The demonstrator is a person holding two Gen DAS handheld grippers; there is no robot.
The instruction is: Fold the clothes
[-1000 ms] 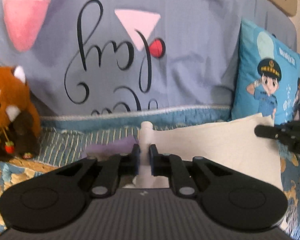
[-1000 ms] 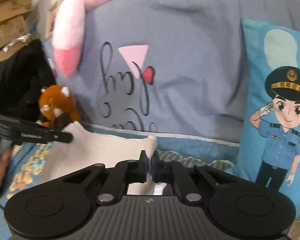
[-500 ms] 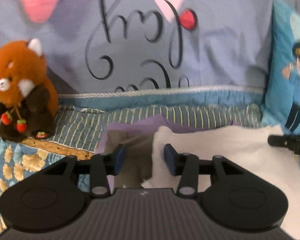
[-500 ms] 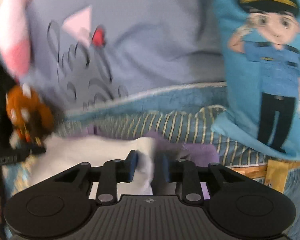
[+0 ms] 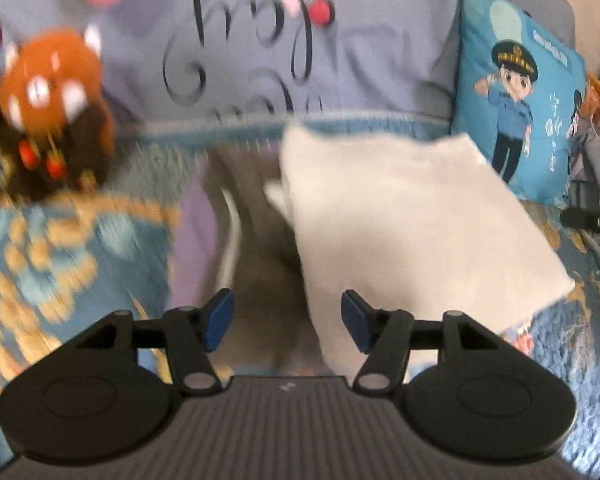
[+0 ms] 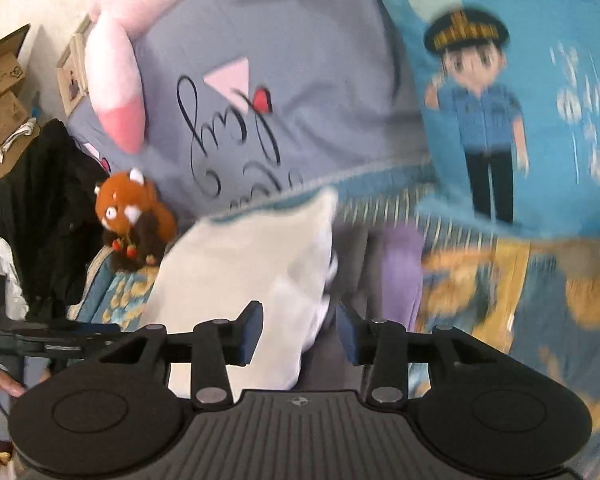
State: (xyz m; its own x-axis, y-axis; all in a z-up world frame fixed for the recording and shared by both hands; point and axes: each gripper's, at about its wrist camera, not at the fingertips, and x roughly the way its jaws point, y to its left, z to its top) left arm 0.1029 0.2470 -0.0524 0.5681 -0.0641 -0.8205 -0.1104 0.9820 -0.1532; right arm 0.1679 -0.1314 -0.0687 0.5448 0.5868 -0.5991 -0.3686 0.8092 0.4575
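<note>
A folded white garment (image 5: 412,224) lies flat on the patterned bed cover, partly over a grey and purple garment (image 5: 256,248). My left gripper (image 5: 286,322) is open and empty, just in front of the white garment's near left corner. In the right wrist view the white garment (image 6: 252,264) shows at centre left, with the grey and purple garment (image 6: 396,276) beside it. My right gripper (image 6: 298,332) is open, its jaws standing either side of the white garment's near edge without gripping it. The view is blurred by motion.
A red panda plush (image 5: 52,108) sits at the back left. A grey printed pillow (image 5: 260,40) and a blue cartoon policeman cushion (image 5: 516,92) lean along the back. The other gripper's tip (image 5: 592,220) shows at the right edge. Cardboard boxes (image 6: 0,92) stand far left.
Both grippers opened and let go of the white garment's corners. The garment dropped flat onto the bed. Both grippers pulled back toward me and now look down on it.
</note>
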